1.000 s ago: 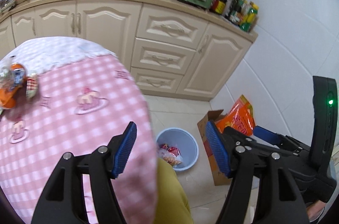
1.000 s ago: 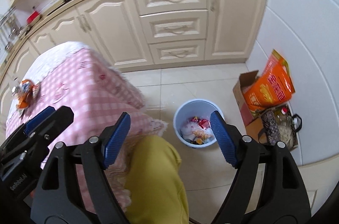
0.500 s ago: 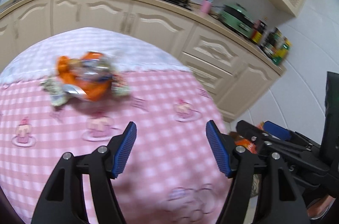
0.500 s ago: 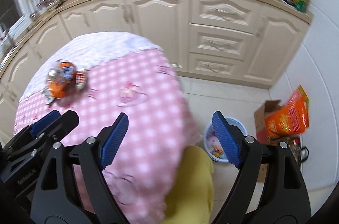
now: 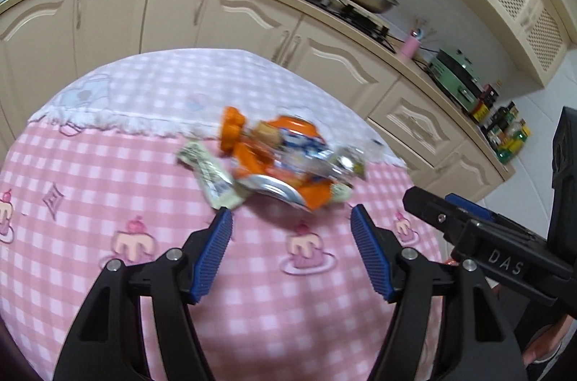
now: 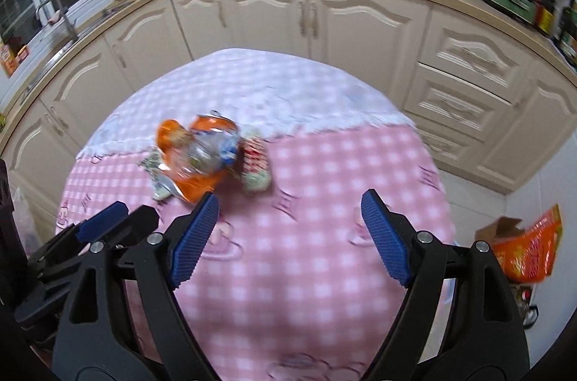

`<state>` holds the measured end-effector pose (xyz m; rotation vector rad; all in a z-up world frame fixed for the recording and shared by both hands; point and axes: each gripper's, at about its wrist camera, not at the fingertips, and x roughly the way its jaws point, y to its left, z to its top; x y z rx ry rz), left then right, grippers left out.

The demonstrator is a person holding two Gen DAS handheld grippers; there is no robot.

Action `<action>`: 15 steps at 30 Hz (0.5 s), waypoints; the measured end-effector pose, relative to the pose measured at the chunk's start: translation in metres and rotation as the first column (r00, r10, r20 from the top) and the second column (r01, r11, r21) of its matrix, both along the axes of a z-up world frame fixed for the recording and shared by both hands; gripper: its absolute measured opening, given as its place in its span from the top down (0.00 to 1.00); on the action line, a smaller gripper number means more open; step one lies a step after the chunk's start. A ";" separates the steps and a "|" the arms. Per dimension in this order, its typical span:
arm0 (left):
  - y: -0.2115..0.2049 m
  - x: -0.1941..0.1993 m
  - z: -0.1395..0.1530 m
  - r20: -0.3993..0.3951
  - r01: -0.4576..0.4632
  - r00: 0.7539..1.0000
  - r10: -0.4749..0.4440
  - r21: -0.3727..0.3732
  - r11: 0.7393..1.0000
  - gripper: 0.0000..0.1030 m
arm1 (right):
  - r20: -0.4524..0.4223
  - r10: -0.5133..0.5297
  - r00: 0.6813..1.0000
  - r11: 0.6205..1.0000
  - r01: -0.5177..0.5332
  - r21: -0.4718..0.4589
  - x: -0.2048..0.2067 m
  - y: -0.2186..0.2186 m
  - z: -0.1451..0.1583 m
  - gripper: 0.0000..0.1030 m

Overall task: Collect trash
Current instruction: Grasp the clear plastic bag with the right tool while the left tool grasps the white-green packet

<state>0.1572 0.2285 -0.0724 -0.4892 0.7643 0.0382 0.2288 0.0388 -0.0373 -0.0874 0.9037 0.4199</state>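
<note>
Both tongs, left [image 5: 291, 218] and right [image 6: 290, 204], gape empty near the crumpled orange-and-silver wrapper heap [image 5: 277, 161]

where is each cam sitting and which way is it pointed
Left wrist: rides the left hand-held gripper, facing forward and down at the wrapper pile on the pink checked table; own open fingers and the right hand-held gripper show.
Right wrist: rides the right hand-held gripper, facing the same table; own open fingers and the left one at lower left show.
Shared: wrapper pile, table, kitchen cabinets.
</note>
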 end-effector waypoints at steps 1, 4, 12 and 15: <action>0.005 0.000 -0.001 -0.001 -0.006 1.000 0.006 -0.003 1.000 0.35 | -0.004 0.008 1.000 1.000 -0.008 0.002 0.002 0.005 -0.001 0.22; 0.022 0.002 -0.004 -0.007 -0.026 1.000 0.025 -0.021 0.999 0.35 | -0.024 0.036 0.999 0.999 -0.036 0.004 0.013 0.025 -0.005 0.22; 0.050 0.013 -0.024 -0.071 -0.082 0.995 0.077 -0.080 0.993 0.35 | -0.126 0.089 0.988 0.995 -0.083 0.051 0.040 0.057 -0.024 0.66; 0.053 0.019 -0.030 -0.100 -0.087 0.992 0.078 -0.091 0.992 0.35 | -0.124 0.089 0.988 0.993 -0.079 0.084 0.040 0.053 -0.020 0.70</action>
